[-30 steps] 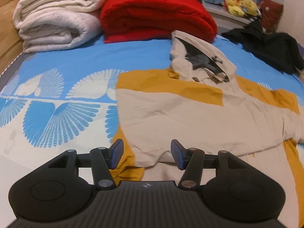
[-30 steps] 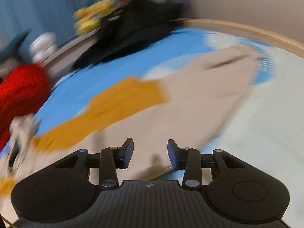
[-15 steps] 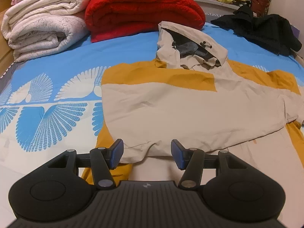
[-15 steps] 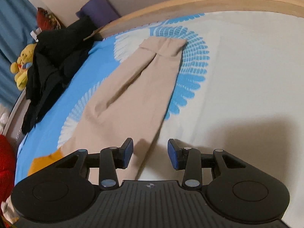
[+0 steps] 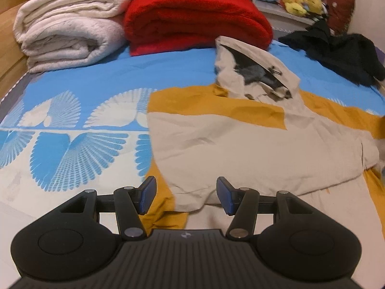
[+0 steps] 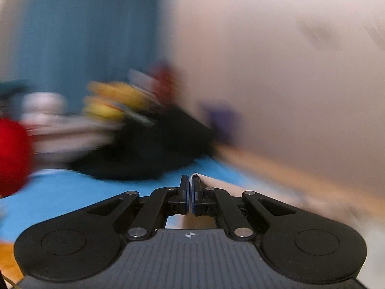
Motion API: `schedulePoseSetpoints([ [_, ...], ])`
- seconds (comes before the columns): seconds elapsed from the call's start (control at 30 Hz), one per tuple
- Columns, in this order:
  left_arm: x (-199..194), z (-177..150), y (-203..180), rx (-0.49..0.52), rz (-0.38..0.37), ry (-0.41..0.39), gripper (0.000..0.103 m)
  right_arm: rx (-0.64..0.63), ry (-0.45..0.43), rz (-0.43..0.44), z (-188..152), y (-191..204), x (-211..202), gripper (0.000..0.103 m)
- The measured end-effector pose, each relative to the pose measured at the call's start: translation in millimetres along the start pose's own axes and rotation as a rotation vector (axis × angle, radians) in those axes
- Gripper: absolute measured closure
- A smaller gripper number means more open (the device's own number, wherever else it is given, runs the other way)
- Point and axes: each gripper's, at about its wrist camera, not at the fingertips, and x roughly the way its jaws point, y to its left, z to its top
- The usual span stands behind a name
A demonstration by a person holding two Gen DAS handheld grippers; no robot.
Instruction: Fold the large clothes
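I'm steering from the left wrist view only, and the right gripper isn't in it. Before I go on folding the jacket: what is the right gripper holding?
Observer: The right gripper is shut on a thin edge of beige cloth, which sticks up between its pads.
Operator: Which way does that cloth run?
Observer: Off to the right from the fingertips. The view is too blurred to tell more.
Operator: What lies ahead of it?
Observer: A black garment on the blue bedcover, beyond the fingertips.
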Motion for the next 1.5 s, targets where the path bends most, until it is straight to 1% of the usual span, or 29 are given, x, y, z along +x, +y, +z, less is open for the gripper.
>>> schedulePoseSetpoints([
  [0.07,-2.6,3.2,13.1,-0.039,0.007,-0.002,0.042,-0.108,-0.056,0.268,9.1,78.3,-45.3,0.102],
  [0.1,-4.1,5.0,19.6,-0.061,0.010,-0.003,0.042,-0.144,-0.044,0.414,7.5,113.8,-66.4,0.102],
  [0.13,-5.7,6.7,26.5,-0.085,0.010,-0.005,0.042,-0.165,0.019,0.581,2.7,146.1,-83.1,0.101],
  [0.17,-8.1,8.4,33.0,-0.109,0.008,-0.009,0.042,-0.175,0.085,0.697,-4.8,171.6,-95.9,0.101],
  [0.2,-9.5,9.8,38.0,-0.126,0.005,-0.010,0.042,-0.188,0.173,0.790,-16.7,196.3,-106.9,0.100],
  [0.23,-10.7,10.4,42.3,-0.138,0.001,-0.008,0.042,-0.207,0.298,0.872,-32.3,220.0,-115.5,0.099],
  [0.27,-11.3,10.6,44.4,-0.144,-0.002,-0.007,0.042,-0.224,0.411,0.919,-46.5,235.9,-121.0,0.094],
  [0.3,-11.7,10.6,46.7,-0.149,-0.006,-0.006,0.042,-0.243,0.492,0.919,-59.6,246.9,-128.4,0.093],
  [0.37,-11.6,10.1,49.9,-0.158,-0.011,0.000,0.042,-0.248,0.572,0.855,-73.6,250.0,-144.8,0.091],
  [0.43,-11.1,9.7,51.8,-0.170,-0.022,0.003,0.042,-0.142,0.640,0.805,-70.9,231.8,-154.8,0.087],
  [0.47,-10.0,8.5,52.4,-0.178,-0.031,0.004,0.042,-0.098,0.662,0.759,-67.0,222.0,-159.8,0.082],
  [0.57,-7.1,6.9,45.0,-0.193,-0.082,0.010,0.042,0.016,0.686,0.614,-53.1,186.5,-178.3,0.074],
  [0.67,-2.2,1.8,25.2,-0.166,-0.183,0.033,0.042,0.138,0.651,0.543,-46.2,154.7,-188.6,0.062],
  [0.73,1.6,-5.1,6.2,-0.120,-0.275,0.073,0.041,0.127,0.632,0.474,-48.5,145.1,-182.6,0.062],
  [0.77,4.1,-9.4,-6.3,-0.084,-0.315,0.099,0.035,0.134,0.615,0.454,-48.1,141.6,-175.7,0.062],
  [0.8,6.0,-14.6,-21.6,-0.028,-0.345,0.121,0.029,0.151,0.610,0.429,-48.9,138.0,-170.6,0.062],
  [0.87,7.5,-28.5,-54.8,0.119,-0.394,0.141,0.026,0.215,0.645,0.377,-52.9,125.0,-162.7,0.062],
  [0.93,10.6,-45.2,-87.7,0.255,-0.410,0.159,0.026,0.274,0.688,0.356,-58.2,111.7,-152.0,0.062],
  [1.0,16.1,-62.4,-112.6,0.337,-0.413,0.178,0.023,0.288,0.721,0.341,-65.4,110.2,-148.2,0.062],
  [1.07,23.9,-78.4,-135.3,0.416,-0.393,0.185,0.018,0.308,0.741,0.336,-71.0,108.1,-142.0,0.062],
  [1.17,34.7,-98.4,-161.9,0.559,-0.258,0.167,0.020,0.350,0.790,0.324,-78.1,105.8,-137.2,0.062],
  [1.2,34.4,-99.8,-165.0,0.580,-0.221,0.133,0.038,0.357,0.800,0.319,-79.7,105.7,-136.2,0.062],
  [1.23,33.9,-98.0,-165.5,0.591,-0.185,0.112,0.052,0.356,0.809,0.314,-80.7,106.7,-135.3,0.062],
  [1.27,31.6,-93.0,-162.4,0.587,-0.168,0.101,0.090,0.352,0.816,0.312,-81.6,109.1,-133.9,0.062],
  [1.3,26.0,-83.8,-155.3,0.560,-0.177,0.088,0.099,0.355,0.822,0.311,-83.1,109.4,-132.2,0.062],
  [1.37,8.8,-57.6,-134.1,0.474,-0.159,0.002,0.099,0.375,0.827,0.310,-85.0,109.3,-127.4,0.062],
  [1.43,-5.8,-24.8,-98.5,0.332,-0.081,-0.125,0.099,0.395,0.816,0.309,-87.0,107.0,-123.5,0.062],
  [1.47,-13.0,-9.4,-74.0,0.217,-0.015,-0.215,0.095,0.408,0.810,0.304,-88.6,105.5,-120.6,0.062],
  [1.5,-18.4,2.4,-47.2,0.094,0.057,-0.299,0.085,0.428,0.803,0.302,-90.1,103.4,-117.1,0.062],
])
